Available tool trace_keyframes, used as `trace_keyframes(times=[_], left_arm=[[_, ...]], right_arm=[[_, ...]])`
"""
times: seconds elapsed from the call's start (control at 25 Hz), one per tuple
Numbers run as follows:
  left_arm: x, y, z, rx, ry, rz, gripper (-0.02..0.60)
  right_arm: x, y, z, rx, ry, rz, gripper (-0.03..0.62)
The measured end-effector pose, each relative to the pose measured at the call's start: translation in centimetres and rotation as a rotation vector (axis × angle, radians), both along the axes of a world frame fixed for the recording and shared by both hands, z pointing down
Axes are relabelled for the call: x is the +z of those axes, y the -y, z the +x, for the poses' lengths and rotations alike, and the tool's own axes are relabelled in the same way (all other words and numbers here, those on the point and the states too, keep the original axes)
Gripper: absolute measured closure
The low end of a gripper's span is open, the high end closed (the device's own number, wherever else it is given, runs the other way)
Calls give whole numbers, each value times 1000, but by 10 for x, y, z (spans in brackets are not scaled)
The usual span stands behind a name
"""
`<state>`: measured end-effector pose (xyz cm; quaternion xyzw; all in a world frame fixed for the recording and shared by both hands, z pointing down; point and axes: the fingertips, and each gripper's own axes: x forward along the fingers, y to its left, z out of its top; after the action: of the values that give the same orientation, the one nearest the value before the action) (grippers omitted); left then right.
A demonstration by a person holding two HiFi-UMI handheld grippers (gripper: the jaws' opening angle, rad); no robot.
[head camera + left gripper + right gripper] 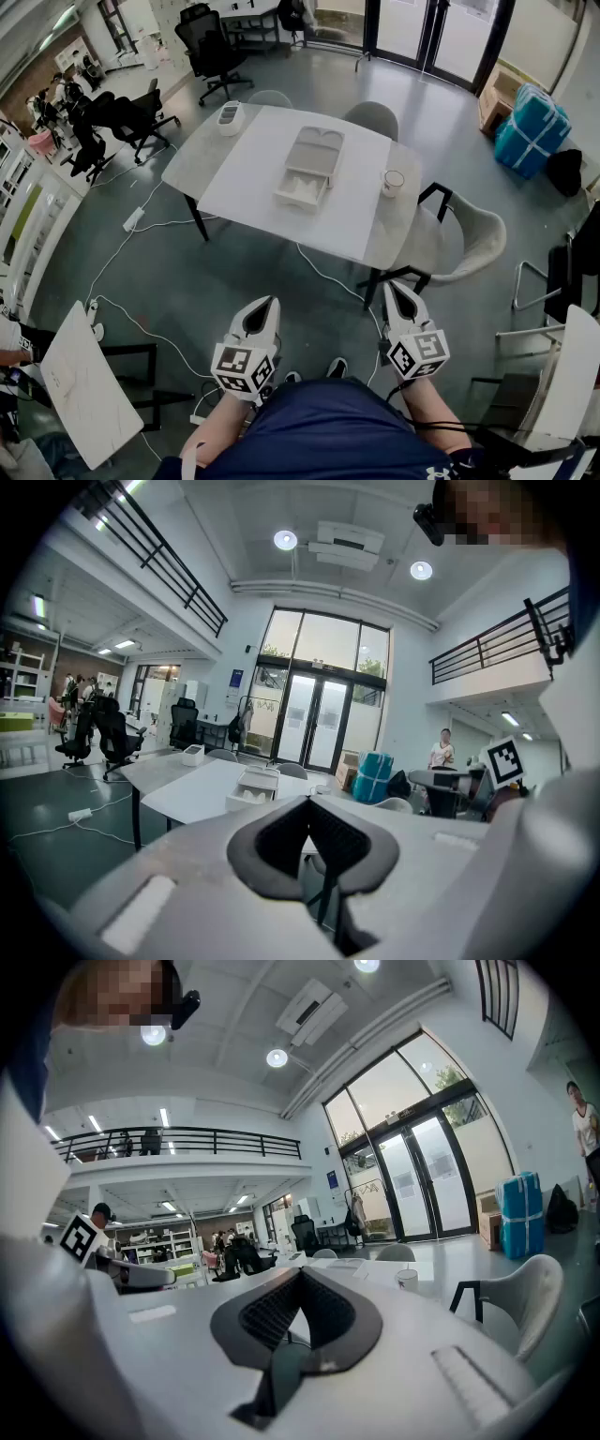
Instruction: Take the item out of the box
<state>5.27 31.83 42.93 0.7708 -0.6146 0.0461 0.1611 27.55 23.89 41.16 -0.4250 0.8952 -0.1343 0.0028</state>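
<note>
The box [314,157] sits near the middle of the table [246,164], pale like the tabletop. A drawer [302,190] is pulled out of the side of the box facing the person. Something white lies in the drawer, probably the item [300,194], but it is too small to tell what it is. Both grippers are well apart from the table, held low and close to the person's body over the floor, with their tips pointing toward the table. The left gripper [265,304] is clenched, its jaws pressed together with nothing between them. In the left gripper view the box [255,787] shows far off, beyond the jaw tips. The right gripper [393,287] is also clenched and empty, its pads meeting at the tip. A cup [393,180] stands near the table's right edge, apart from the box, and a pale chair [467,236] stands just beside that edge.
</note>
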Motion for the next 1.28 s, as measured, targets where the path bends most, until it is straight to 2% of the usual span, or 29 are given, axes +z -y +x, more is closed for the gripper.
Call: trace_keyframes(times=[0.32,0.68,0.96,1.12,1.28], left_arm=[[3,17,9,-36,9,-1,580],[24,19,0,-89,7,-60,580],[28,64,-26,-73,-11,-48,580],[29,106,-49,-26,-9,-28,580],[22,150,-86,22,-17,-10,580]], right_arm=[[13,23,13,-10,36,-31,592],[40,44,4,-36,23,-98,592],[44,76,-23,-30,-6,-106,592],[46,106,-40,23,-28,-113,592],[37,135,-68,81,-44,-112,592]])
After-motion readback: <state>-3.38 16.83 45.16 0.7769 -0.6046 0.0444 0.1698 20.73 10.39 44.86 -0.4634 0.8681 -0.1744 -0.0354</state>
